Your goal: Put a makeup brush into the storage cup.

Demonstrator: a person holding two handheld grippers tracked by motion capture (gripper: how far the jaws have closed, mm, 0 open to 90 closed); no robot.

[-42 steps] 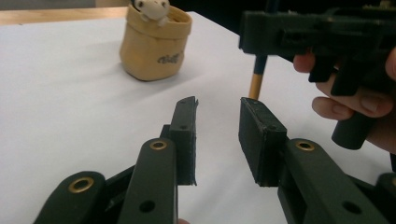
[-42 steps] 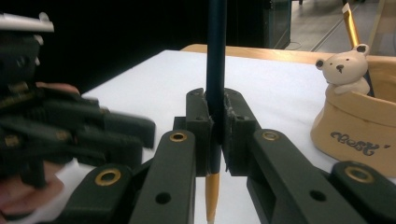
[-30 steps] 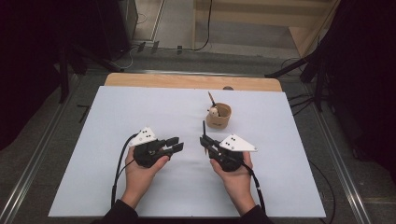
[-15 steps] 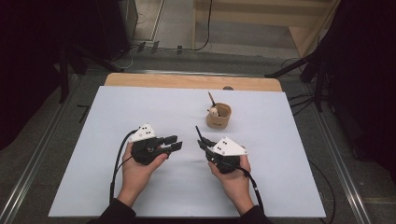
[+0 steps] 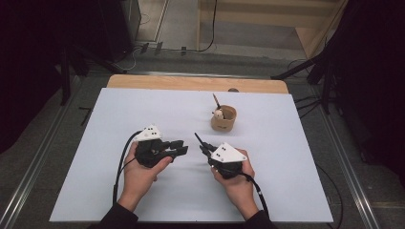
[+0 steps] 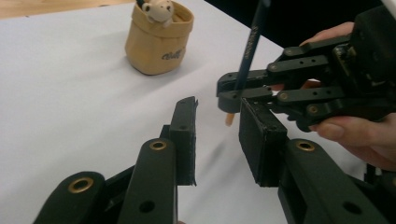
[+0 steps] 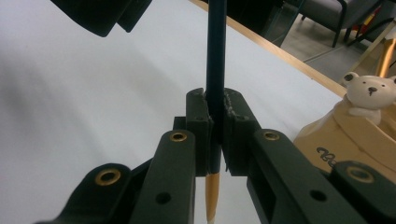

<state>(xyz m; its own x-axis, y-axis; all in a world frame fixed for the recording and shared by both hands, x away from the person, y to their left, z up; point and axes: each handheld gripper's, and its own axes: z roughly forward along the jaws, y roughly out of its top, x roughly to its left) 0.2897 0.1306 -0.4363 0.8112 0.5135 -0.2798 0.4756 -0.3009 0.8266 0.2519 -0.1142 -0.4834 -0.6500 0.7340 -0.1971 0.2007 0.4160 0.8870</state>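
Observation:
My right gripper [image 5: 204,147] [image 7: 215,112] is shut on a dark pencil [image 7: 215,46] [image 5: 197,139], which stands up through its jaws with the tan end below. In the left gripper view, the right gripper [image 6: 238,91] holds the pencil [image 6: 250,46] just beyond my left jaw tips. My left gripper [image 5: 181,148] [image 6: 217,126] is open and points at it. Its jaws have just been closing a little, with nothing between the pads. A tan pouch [image 5: 223,119] [image 6: 156,46] [image 7: 345,135] holding a small bear [image 7: 369,91] stands behind on the white table cover [image 5: 143,109].
The wooden table edge [image 5: 191,83] runs along the back. A stick pokes out of the tan pouch. Black cables trail from both grippers toward the front edge. Metal rails and dark floor flank the table.
The right gripper has turned slightly, so the pencil now leans left toward the left gripper. The left hand has barely moved.

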